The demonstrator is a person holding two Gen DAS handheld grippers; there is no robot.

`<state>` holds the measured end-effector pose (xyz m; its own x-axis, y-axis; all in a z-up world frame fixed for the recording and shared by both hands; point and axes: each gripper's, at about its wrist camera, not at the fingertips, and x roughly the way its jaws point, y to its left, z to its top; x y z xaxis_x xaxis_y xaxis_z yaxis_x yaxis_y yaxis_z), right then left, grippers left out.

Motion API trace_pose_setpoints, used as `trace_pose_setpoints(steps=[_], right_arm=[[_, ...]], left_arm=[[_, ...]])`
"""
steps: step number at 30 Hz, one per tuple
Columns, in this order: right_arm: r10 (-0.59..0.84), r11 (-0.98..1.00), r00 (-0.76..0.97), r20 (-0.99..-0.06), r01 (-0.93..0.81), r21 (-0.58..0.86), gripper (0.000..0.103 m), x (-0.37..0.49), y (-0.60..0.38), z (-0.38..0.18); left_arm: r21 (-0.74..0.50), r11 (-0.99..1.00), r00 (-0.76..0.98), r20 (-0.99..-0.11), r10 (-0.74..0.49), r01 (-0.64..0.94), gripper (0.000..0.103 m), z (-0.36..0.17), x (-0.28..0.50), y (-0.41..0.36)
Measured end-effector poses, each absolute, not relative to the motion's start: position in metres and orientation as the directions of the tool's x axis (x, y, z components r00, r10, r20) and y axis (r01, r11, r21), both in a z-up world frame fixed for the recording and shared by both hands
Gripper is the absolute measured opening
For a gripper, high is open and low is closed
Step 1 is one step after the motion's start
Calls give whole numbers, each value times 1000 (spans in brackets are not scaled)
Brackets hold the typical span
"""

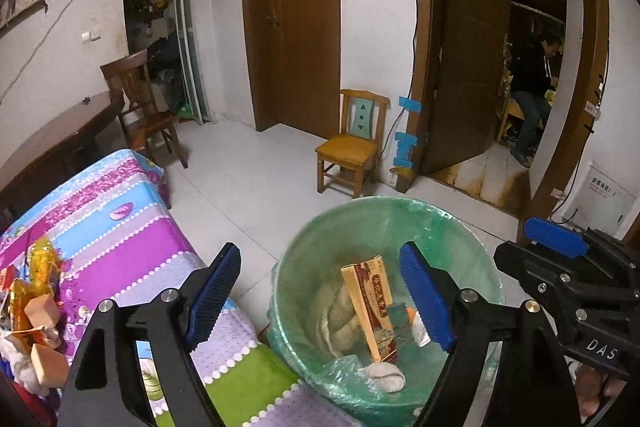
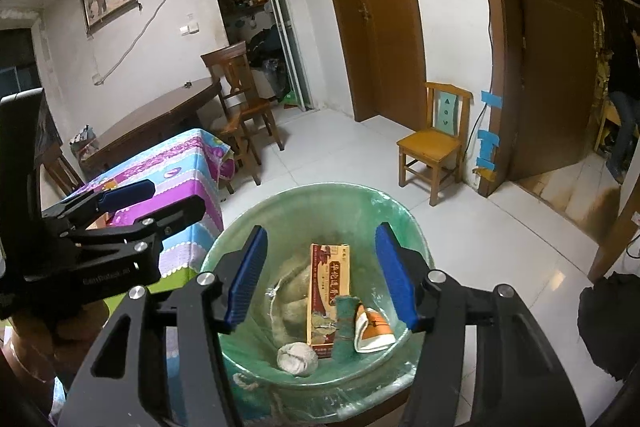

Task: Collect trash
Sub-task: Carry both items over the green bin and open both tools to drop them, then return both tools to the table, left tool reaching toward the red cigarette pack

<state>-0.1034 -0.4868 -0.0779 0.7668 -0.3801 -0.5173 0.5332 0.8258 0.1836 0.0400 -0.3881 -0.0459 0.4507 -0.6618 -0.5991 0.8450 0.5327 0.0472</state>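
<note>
Trash bin: round pail lined with a green plastic bag (image 2: 404, 227), on the pale tiled floor just beside my table with the striped, flowered cloth (image 1: 132, 227).
Inside it: tall orange-and-red carton (image 2: 326, 299) leaning upright, crumpled white paper wad (image 2: 297, 359), small orange-and-white packet (image 2: 374, 331).
Left claw (image 1: 320, 295): my blue pads spread wide, gripping nothing, over the bin's near rim.
Right claw (image 2: 320, 279): my jaws parted, empty, above the bin.
Table: more wrappers and small boxes (image 1: 36, 311) lie heaped there.
</note>
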Motion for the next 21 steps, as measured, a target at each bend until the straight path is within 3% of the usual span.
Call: trace_pose_setpoints(steps=[12,18,21], right_arm=[[-281,889,811,-512,422,180,46,-68,-452,-76],[-153,935,845,-513,292,202,43,-34,-425,-78],[-97,955,853,-513,225,194,35,-15,-408,-75]], left_arm=[[52,609,511,-602,-613,791,81,-46,49,-332],[71,702,591,-603,-536,709,64,-41,65,-266],[26,752,602,-617,-506,659,54,-34,83,-227]])
